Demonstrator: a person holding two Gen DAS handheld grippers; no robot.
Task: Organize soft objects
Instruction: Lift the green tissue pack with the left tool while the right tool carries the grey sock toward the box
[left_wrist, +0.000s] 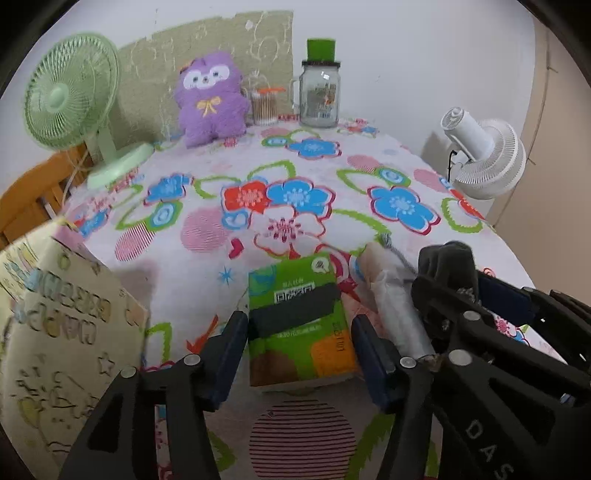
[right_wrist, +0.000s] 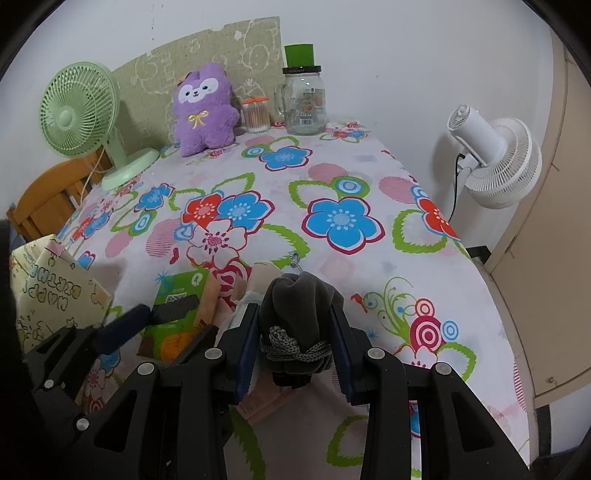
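Note:
A green tissue pack (left_wrist: 299, 317) lies on the flowered tablecloth (left_wrist: 295, 177) between the fingers of my left gripper (left_wrist: 300, 354), whose jaws stand open around it. My right gripper (right_wrist: 294, 347) is shut on a dark grey cloth bundle (right_wrist: 299, 314) tied with a grey cord, just right of the tissue pack (right_wrist: 177, 314). The bundle shows in the left wrist view (left_wrist: 447, 262) beside a pale rolled cloth (left_wrist: 391, 299). A purple plush toy (left_wrist: 210, 98) sits at the table's far edge, also in the right wrist view (right_wrist: 203, 110).
A cream gift bag (left_wrist: 62, 332) stands at the near left. A green desk fan (left_wrist: 70, 96), a cotton-swab jar (left_wrist: 264, 105) and a glass mug jar (left_wrist: 319, 96) stand along the back. A white fan (left_wrist: 484, 155) stands off the right edge. A wooden chair (right_wrist: 48, 195) is at left.

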